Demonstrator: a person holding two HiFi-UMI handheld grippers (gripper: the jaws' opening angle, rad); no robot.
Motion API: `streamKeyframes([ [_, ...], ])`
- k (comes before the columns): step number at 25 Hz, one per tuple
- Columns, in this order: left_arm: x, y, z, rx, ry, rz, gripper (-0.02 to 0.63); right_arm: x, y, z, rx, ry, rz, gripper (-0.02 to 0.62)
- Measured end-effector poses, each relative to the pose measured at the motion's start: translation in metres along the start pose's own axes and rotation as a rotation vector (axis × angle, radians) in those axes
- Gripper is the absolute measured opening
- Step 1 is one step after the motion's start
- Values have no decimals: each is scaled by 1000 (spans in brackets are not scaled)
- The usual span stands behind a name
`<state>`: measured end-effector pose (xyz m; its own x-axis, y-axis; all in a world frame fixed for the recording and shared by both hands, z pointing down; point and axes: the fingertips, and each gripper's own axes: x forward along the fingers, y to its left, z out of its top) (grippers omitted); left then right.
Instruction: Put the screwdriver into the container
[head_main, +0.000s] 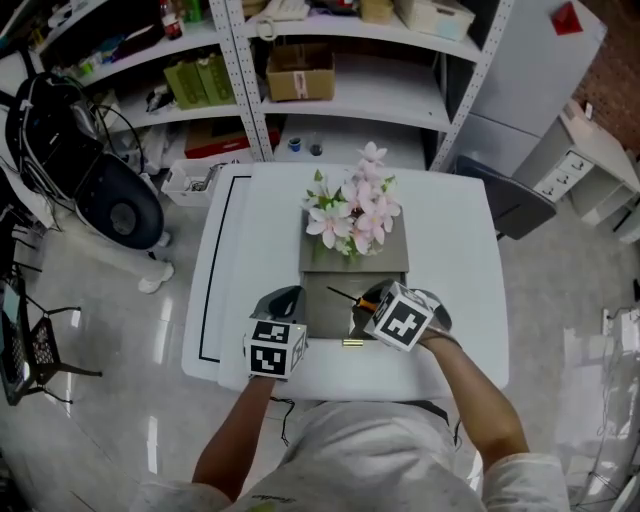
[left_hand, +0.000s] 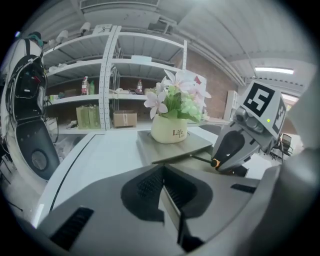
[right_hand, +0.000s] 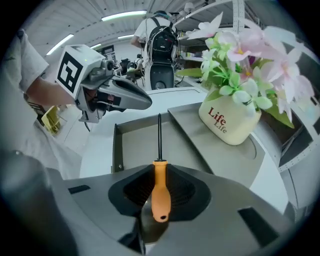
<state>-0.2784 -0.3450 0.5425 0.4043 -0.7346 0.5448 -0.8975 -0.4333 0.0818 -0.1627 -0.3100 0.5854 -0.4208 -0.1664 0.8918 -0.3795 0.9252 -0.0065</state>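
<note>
The screwdriver (right_hand: 160, 192) has an orange handle and a thin black shaft. My right gripper (right_hand: 160, 187) is shut on the handle, and the shaft points forward over the open grey container (right_hand: 134, 145). In the head view the screwdriver (head_main: 346, 297) hangs above the container's open tray (head_main: 325, 305) at the table's front middle, with the right gripper (head_main: 366, 312) at the tray's right edge. My left gripper (head_main: 284, 300) is at the tray's left edge; its jaws are shut with nothing between them (left_hand: 166, 194). The left gripper view shows the right gripper (left_hand: 235, 145) and the screwdriver tip (left_hand: 200, 159).
A cream pot of pink flowers (head_main: 353, 213) stands on the container's grey lid (right_hand: 210, 145) behind the tray. A small brass-coloured piece (head_main: 352, 342) lies on the white table (head_main: 450, 290) before the tray. Shelves (head_main: 330, 90) stand beyond; a dark chair (head_main: 120, 205) is at the left.
</note>
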Motion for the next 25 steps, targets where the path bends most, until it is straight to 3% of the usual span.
streamKeyframes([
  [13,14,5,-5,10,23,-59,3,29,-2,0,-13,81,25,78],
  [25,17,5,-5,-10,21,-63,3,36,-1,1,1,58,28,84],
])
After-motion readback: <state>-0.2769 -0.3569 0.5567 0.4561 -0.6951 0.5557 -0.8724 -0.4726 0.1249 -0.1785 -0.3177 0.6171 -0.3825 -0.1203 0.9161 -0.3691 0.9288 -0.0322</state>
